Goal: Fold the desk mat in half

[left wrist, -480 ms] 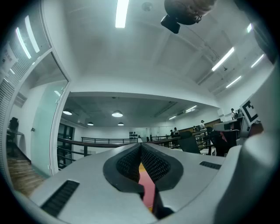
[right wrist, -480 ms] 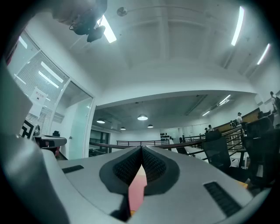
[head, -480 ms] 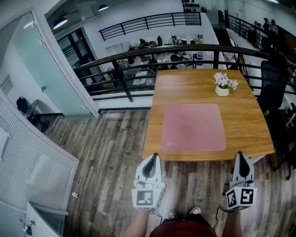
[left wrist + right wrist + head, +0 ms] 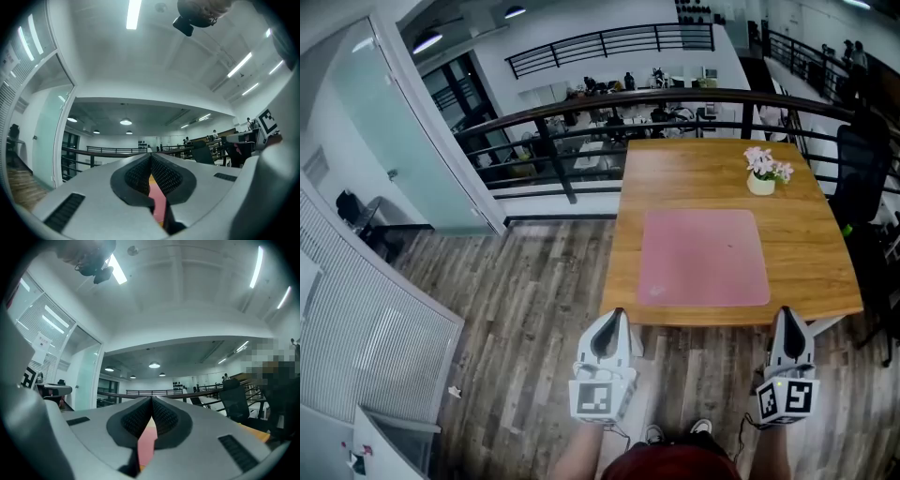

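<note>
A pink desk mat point(image 4: 703, 257) lies flat and unfolded on the wooden table point(image 4: 825, 253). My left gripper point(image 4: 612, 319) hovers just short of the table's near edge, by the mat's near left corner, jaws shut and empty. On the other side my right gripper point(image 4: 787, 317) hangs by the near right corner, also shut with nothing held. In the left gripper view a pink sliver of the mat point(image 4: 159, 199) shows below the closed pads of that gripper point(image 4: 151, 157). The right gripper view shows the mat point(image 4: 146, 442) the same way under its tips point(image 4: 152, 400).
A small white pot of pink flowers point(image 4: 763, 172) stands on the table beyond the mat's far right corner. A black railing point(image 4: 581, 117) runs behind the table. A dark office chair point(image 4: 861, 183) sits at the table's right. Wood-plank floor point(image 4: 516, 309) spreads to the left.
The view has shifted slightly, so the table and mat sit a little further right in the head view. Both grippers keep their places, still shut.
</note>
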